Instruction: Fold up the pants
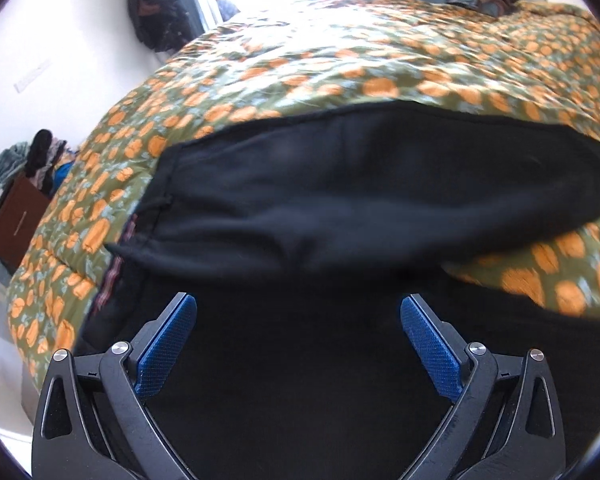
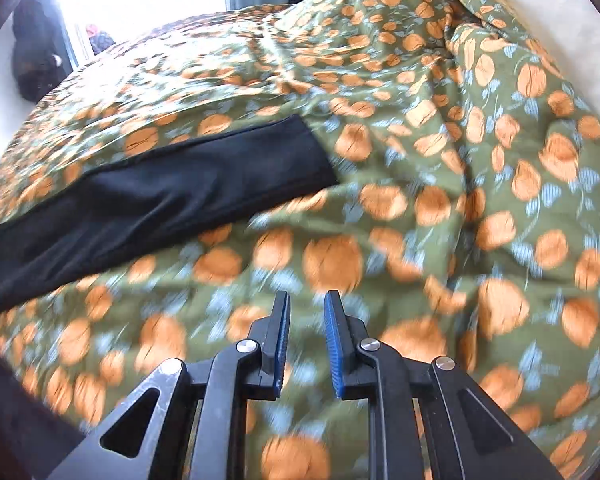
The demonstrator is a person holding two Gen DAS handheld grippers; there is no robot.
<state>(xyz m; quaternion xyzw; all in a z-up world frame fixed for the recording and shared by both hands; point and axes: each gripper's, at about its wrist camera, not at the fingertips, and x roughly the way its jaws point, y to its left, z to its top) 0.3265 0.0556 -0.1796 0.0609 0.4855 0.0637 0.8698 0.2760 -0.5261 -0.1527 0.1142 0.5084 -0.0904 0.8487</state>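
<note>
Black pants (image 1: 340,184) spread on floral quilt (image 1: 340,60), left gripper (image 1: 299,308) wide open over them, right gripper (image 2: 307,304) slightly parted, empty, above quilt.

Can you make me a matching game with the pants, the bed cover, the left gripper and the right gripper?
Things:
1. pants
2. bed cover
3. left gripper
4. right gripper

Descriptions:
A. green with orange flowers
B. fingers spread wide over dark cloth
C. black, lying on the bed
D. fingers close together, narrow gap, holding nothing

Pairs: 1-C, 2-A, 3-B, 4-D
</note>
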